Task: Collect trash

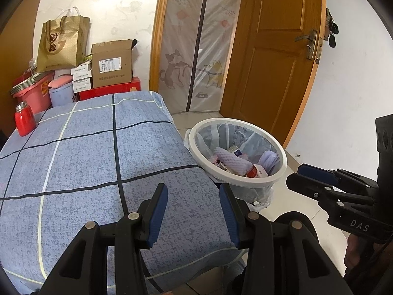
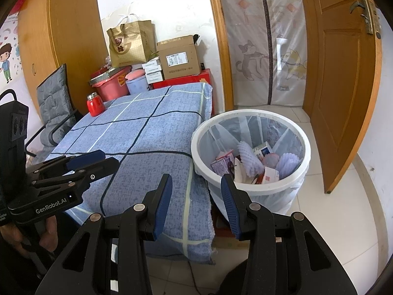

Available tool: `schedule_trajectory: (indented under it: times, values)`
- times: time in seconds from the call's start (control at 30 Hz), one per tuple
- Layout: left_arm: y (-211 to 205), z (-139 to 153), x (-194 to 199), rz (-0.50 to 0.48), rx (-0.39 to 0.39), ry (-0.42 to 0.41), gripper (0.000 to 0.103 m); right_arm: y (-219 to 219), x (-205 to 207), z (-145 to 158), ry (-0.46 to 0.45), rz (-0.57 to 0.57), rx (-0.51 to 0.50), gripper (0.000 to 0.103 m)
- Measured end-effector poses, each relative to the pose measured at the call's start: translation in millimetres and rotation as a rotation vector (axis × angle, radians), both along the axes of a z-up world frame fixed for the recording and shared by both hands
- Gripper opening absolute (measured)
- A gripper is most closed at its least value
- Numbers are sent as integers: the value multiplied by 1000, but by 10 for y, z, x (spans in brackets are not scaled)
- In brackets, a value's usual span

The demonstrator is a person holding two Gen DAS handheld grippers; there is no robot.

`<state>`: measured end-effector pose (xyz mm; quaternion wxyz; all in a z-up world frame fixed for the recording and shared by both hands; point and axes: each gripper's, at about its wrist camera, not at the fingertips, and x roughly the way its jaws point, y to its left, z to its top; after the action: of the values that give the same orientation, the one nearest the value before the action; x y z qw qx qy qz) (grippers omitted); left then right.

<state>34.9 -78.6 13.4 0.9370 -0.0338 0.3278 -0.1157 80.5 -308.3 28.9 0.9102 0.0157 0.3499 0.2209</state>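
Left wrist view: the left tool (image 1: 194, 191) sits at the lower centre with its fingers apart and nothing between them, above the blue checked cloth on the counter (image 1: 98, 159). The trash bin (image 1: 280, 172), lined with a clear bag, stands right of centre, touching the counter's edge; foam sleeves and small cartons (image 1: 235, 162) lie inside. The right tool (image 1: 312, 177) enters from the right edge; whether it is open is unclear here.

Right wrist view: the right tool (image 2: 196, 186) is spread and empty, low in the frame. The bin's rim (image 2: 245, 184) is just behind its right finger. A careless reach could snag the thin liner, or tip the bin. The red jar (image 2: 95, 104), upper left, might be mistaken for trash.
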Motion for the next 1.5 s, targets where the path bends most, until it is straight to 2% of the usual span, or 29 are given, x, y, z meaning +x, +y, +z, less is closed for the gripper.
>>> schedule_trajectory:
  times: [1.5]
  values:
    - [-21,-33,4,8,-2,8,44,17,-27,-36,5,2,0,42]
